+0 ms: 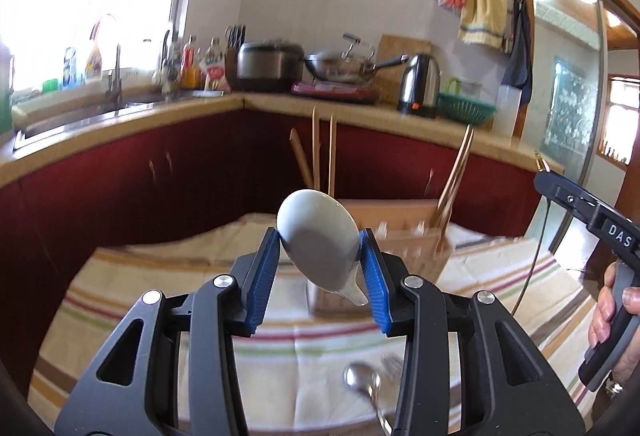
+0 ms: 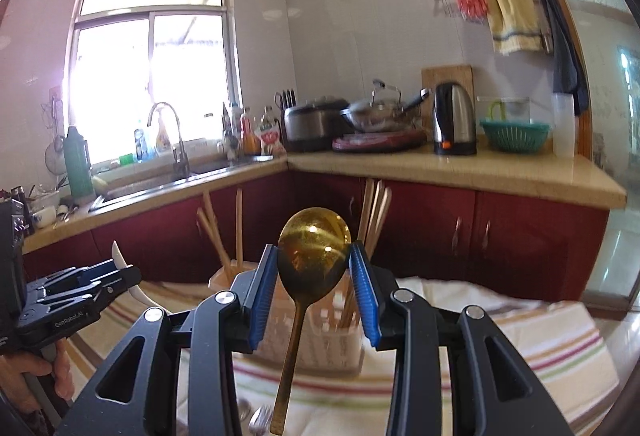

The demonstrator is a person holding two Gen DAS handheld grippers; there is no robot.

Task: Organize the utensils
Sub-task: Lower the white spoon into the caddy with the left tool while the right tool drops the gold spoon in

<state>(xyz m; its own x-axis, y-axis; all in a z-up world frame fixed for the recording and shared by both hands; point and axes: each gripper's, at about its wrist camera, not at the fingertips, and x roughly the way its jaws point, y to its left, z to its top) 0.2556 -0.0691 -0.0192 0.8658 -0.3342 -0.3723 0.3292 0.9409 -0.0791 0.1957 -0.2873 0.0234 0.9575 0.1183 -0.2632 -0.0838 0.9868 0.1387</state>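
Both spoons are up in the air, right in front of the lenses! Left hand-held gripper [image 1: 318, 256] has its blue pads clamped on the bowl of a white spoon [image 1: 318, 236], bowl up and tilted back, the handle end dropping down between the pads toward the surface. Right hand-held gripper [image 2: 314, 272] is clamped the same way on a gold spoon [image 2: 312, 252]: bowl upright, long thin handle hanging almost straight down, long axis near vertical.

Handling, by my read: the white spoon looks ceramic or glazed, so stiff, smooth and breakable, and a grip across that rounded bowl could slip. Taking it nearer the neck would be safer. The gold one looks like metal: light, rigid, glossy, and likely to swing about the pads, since all its length hangs below them.

Just below, on the striped cloth [image 1: 280, 348] covering the surface, a silver spoon [image 1: 364, 380] lies flat with what seems a fork [image 1: 390, 364] beside it, too blurred to be sure. Those look like the ones not yet sorted.

Further out stands the utensil holder [image 1: 404, 236], pale and slotted, with chopsticks [image 1: 320, 152] poking up from the back and more leaning at the right. Both spoons hover in front of it, above the cloth, not yet inside.

Beyond that, the red cabinets, the sink [image 2: 188, 176] and the kettle [image 2: 454, 120].
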